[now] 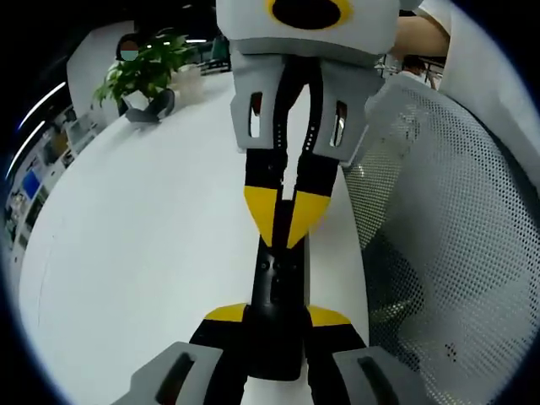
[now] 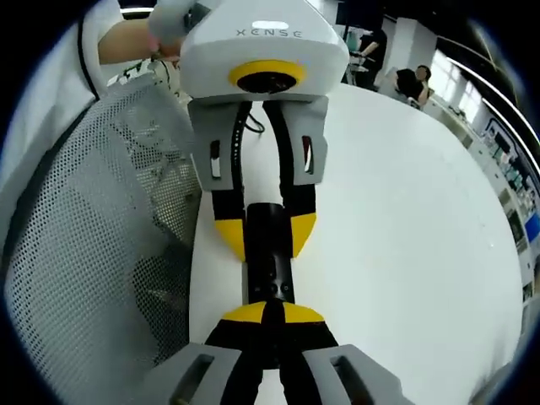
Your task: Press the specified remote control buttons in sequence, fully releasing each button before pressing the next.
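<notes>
One black remote control (image 1: 277,312) lies lengthwise over a white table (image 1: 143,253), caught between two grippers that face each other.

In the left gripper view, the left gripper (image 1: 277,316) rises from the bottom with its two yellow-tipped jaws clamped on the near end of the remote, one on either side. The right gripper (image 1: 285,221) comes in from the top of that view, its two yellow tips drawn together into a point resting on the remote's upper face (a few small buttons show just below the tips).

In the right gripper view the same arrangement appears from the other end: the right gripper (image 2: 268,315) has its jaws closed tip to tip on top of the remote (image 2: 270,270), while the left gripper (image 2: 266,236) holds the far end between its jaws.

One white mesh chair back (image 1: 447,245) stands beside the table edge. One potted plant (image 1: 148,72) sits at the table's far end, well apart from the remote.
</notes>
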Demonstrator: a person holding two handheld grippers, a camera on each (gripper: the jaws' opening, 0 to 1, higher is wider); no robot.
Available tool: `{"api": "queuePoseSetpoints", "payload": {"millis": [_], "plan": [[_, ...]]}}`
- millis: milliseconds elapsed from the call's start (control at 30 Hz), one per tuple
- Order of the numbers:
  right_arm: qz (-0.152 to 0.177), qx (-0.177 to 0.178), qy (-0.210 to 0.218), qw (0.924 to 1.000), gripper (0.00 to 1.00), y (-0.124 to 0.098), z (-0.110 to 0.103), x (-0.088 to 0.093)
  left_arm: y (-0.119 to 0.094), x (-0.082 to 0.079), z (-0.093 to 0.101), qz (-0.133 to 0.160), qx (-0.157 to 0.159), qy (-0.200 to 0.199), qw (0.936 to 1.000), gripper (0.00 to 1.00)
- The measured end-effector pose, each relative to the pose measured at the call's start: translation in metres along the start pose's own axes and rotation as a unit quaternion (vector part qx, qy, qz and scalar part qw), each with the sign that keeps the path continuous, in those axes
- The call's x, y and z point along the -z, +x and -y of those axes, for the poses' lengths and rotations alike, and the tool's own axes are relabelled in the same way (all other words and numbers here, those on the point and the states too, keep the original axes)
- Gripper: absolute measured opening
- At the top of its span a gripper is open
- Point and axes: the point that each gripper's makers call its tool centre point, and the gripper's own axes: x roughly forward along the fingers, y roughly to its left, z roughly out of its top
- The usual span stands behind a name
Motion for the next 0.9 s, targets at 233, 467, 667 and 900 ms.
{"api": "queuePoseSetpoints", "payload": {"millis": [233, 467, 667, 900], "plan": [[-0.01, -0.003, -0.02, 0.9997, 0.04, 0.0016, 0.0011, 0.0003, 0.0006, 0.0007, 0.0004, 0.0, -0.002, 0.002, 1.0, 0.24], [-0.032, -0.016, -0.036, 0.9987, 0.04, 0.0031, -0.0004, 0.0012, 0.001, 0.0011, 0.0006, -0.002, 0.0, 0.005, 1.0, 0.24], [0.008, -0.021, -0.015, 0.9996, 0.04, -0.0002, 0.0, 0.0029, 0.0012, 0.0013, 0.0007, -0.005, 0.003, 0.009, 0.9999, 0.24], [0.01, -0.003, 0.009, 0.9999, 0.04, -0.0044, 0.0003, 0.008, 0.0015, 0.0013, 0.0012, -0.01, 0.002, 0.009, 0.9999, 0.24]]}}
